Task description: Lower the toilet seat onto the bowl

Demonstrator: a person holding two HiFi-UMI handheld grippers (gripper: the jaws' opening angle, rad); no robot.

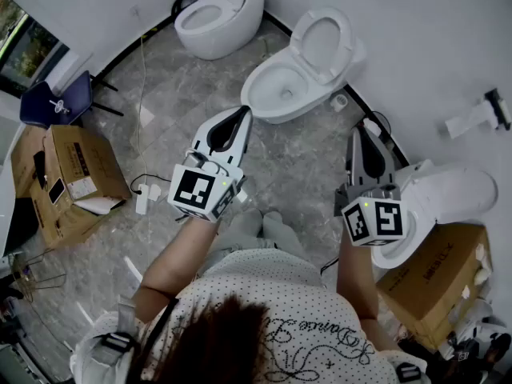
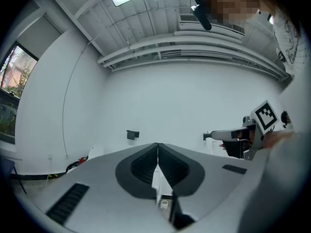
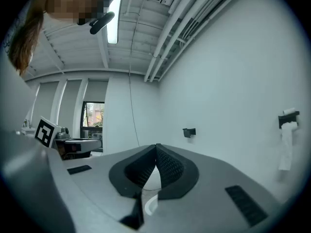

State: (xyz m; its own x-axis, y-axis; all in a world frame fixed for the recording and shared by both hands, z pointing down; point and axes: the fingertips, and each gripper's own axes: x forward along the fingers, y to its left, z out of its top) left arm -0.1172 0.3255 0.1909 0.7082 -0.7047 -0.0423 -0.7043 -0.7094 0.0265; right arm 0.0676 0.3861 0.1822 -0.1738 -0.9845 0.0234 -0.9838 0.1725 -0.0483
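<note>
left gripper is pressing its jaws together on nothing | right gripper is doing the same | toilet seat is standing up

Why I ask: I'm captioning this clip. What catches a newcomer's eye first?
Three white toilets ring the grey floor: an egg-shaped toilet at the back, a middle toilet with its seat raised, and a right-hand toilet. The left gripper and right gripper hover shut and empty in mid-frame.
</note>
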